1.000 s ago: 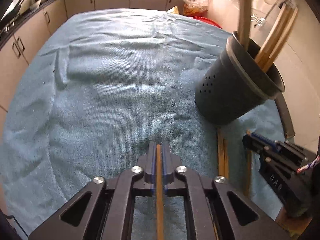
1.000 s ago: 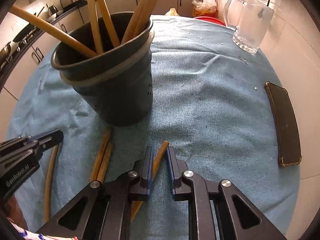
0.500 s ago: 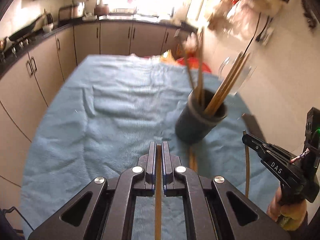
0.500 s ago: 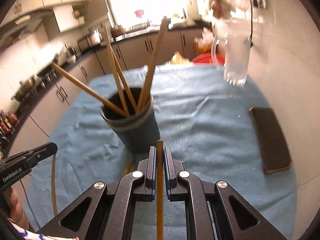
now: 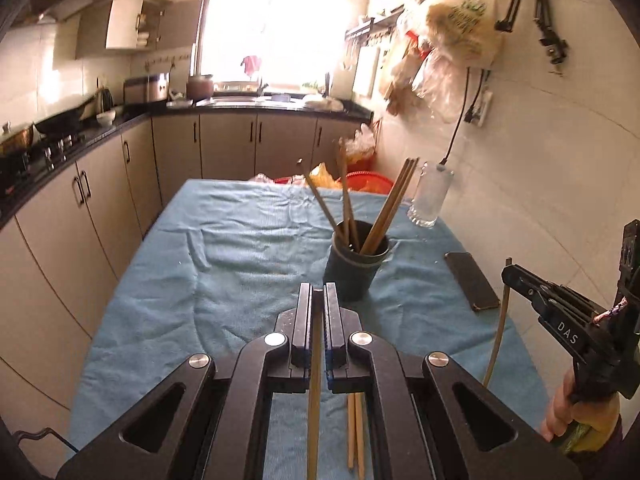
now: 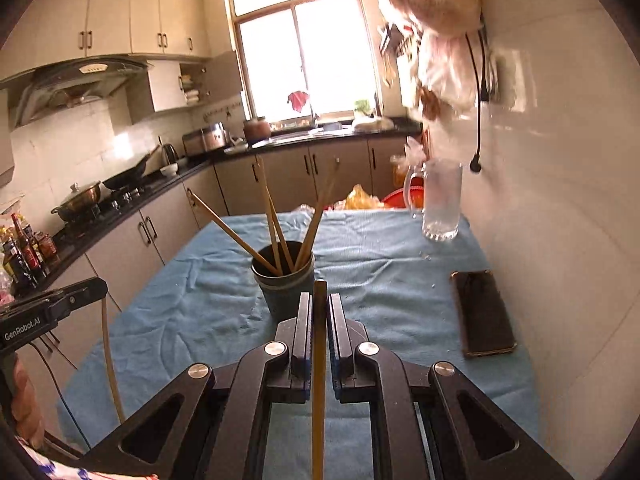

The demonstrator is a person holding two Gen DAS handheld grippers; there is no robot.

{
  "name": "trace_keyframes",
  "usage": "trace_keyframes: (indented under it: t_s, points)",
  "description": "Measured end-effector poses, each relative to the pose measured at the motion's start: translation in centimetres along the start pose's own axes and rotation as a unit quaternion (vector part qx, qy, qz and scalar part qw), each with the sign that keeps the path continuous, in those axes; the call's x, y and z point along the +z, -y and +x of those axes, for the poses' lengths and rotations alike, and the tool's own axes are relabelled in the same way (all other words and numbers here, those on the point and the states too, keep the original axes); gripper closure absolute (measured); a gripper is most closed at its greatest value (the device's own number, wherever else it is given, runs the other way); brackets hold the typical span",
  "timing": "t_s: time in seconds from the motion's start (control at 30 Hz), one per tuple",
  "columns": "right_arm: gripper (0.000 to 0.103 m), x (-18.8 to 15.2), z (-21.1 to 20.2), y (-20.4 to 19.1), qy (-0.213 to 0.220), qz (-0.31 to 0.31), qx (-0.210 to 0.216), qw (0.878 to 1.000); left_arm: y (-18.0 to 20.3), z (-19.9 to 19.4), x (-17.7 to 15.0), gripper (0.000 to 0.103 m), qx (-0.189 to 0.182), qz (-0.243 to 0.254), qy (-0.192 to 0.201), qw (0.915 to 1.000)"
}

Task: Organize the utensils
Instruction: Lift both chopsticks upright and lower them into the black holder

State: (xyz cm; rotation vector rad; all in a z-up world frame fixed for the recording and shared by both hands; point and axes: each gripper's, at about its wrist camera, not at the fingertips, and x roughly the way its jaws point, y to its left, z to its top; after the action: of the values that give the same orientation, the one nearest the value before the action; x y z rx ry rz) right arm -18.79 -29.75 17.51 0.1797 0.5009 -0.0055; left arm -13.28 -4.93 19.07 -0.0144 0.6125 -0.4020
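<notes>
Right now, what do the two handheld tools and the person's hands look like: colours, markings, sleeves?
Both tools are matte black with angular cut-out linkages, silver rivets and blue pads lining the fingers. The left tool bears white "GenRobot.AI" lettering on its side, seen in the right wrist view. The right tool bears white "DAS" lettering and a braided cord. The right hand shows a yellow cuff with purple; the left hand shows a white, blue and red patterned sleeve.

Backlit window (image 5: 276,20) blows out white; fisheye edges curve, blur.

Sunlit window (image 5: 272,20) above beige cabinets (image 5: 228,144)
</notes>
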Motion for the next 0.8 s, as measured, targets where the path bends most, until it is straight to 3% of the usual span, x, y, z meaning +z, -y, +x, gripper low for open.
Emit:
trace_keyframes:
  t_s: [0.4, 0.8]
  points:
    - [0.096, 0.4, -4.2, -0.1, 0.046, -0.006, 0.01, 0.999, 2.5, -5.0, -0.6, 0.099, -0.003, 0.03, 0.053, 0.9981]
    - [0.096, 2.3, -4.4, 0.2, 0.068, 0.002, 0.014, 0.998, 2.8, -5.3, 2.1, 0.099, -0.017, 0.03, 0.073, 0.9967]
